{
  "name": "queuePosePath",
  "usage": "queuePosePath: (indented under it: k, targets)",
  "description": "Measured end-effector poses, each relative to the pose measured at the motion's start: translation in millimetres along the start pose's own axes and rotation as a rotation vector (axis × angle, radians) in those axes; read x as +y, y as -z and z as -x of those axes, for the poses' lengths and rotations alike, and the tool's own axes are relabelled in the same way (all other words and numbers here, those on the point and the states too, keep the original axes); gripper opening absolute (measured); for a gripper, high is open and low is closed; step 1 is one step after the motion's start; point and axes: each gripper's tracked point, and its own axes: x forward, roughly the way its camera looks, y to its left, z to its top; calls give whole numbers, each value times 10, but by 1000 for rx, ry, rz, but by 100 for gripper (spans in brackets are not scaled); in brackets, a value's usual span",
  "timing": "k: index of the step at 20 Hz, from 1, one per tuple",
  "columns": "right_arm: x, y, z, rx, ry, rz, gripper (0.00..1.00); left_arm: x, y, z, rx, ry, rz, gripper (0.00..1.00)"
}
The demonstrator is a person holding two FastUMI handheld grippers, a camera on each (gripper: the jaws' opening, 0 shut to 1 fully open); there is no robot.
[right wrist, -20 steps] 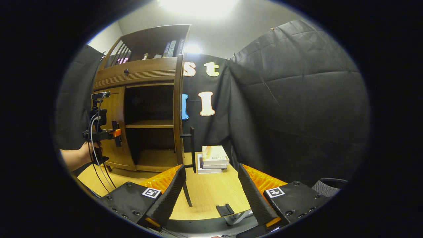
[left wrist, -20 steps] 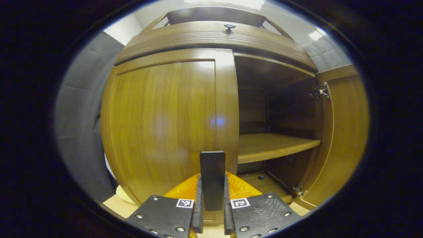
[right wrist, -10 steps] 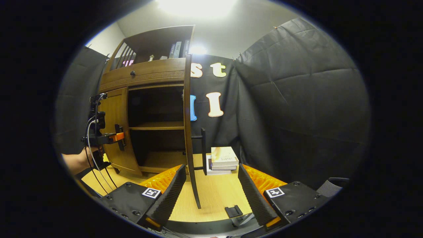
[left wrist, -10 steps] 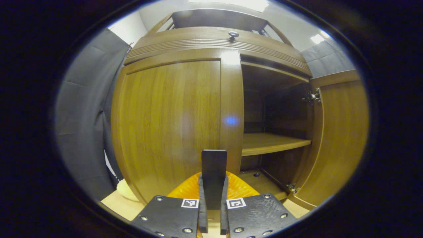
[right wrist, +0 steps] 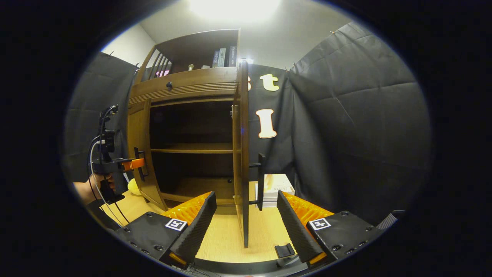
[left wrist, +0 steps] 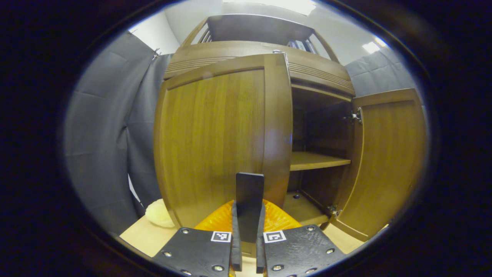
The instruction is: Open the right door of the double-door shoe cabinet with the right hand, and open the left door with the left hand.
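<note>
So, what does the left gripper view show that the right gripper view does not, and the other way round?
Left gripper view: the left gripper shut on the left handle, the left door face-on, the right door's inner face with its hinge.

Right gripper view: the open right gripper, the right handle, a book stack on the table, the hand holding the left gripper.

Both: the cabinet's inner shelf, both doors, a pale yellow thing at its base.
</note>
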Motion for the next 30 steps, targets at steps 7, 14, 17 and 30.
queuePosePath:
  k: [7,14,17,30]
  targets:
    - [283,-8,-136,-8,-73,1,99,273,4,400,10,-27,11,16]
    - [585,-41,-210,-15,-143,6,99,551,17,690,12,-56,16,12]
    - [694,-51,-210,-21,-164,20,99,718,0,845,13,-76,33,12]
    - [1263,-84,-289,-36,-253,46,99,1419,111,1101,34,-166,18,12]
